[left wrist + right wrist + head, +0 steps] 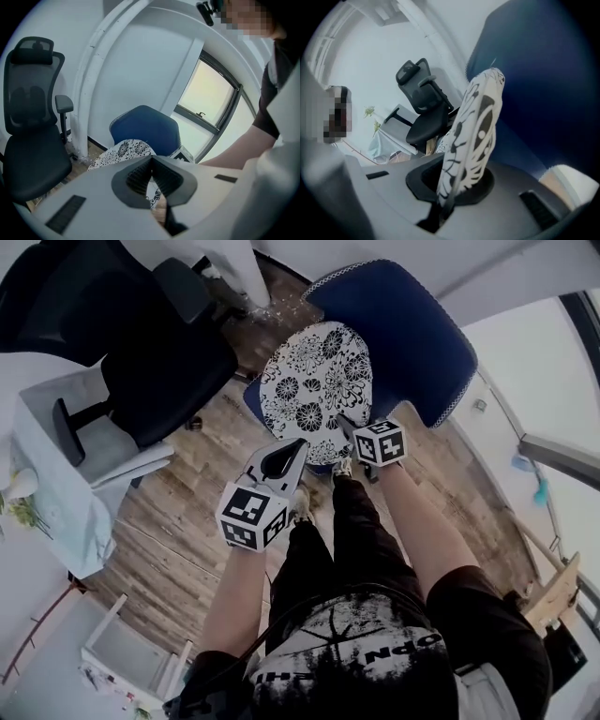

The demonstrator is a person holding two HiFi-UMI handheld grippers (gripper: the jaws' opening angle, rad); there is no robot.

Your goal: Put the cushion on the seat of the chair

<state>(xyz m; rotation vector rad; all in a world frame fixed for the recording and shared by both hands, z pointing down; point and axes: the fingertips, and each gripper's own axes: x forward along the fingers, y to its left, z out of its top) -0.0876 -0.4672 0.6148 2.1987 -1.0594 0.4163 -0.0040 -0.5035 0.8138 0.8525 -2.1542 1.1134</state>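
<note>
Cushion tilted above chair seat; right gripper clamped on its edge, left gripper closed, seemingly empty. We'd lay it flat, then release.

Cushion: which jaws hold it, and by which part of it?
Right gripper: jaws shut on the near edge of the cushion. Left gripper: jaws seem to pinch the same edge, further left.
</note>
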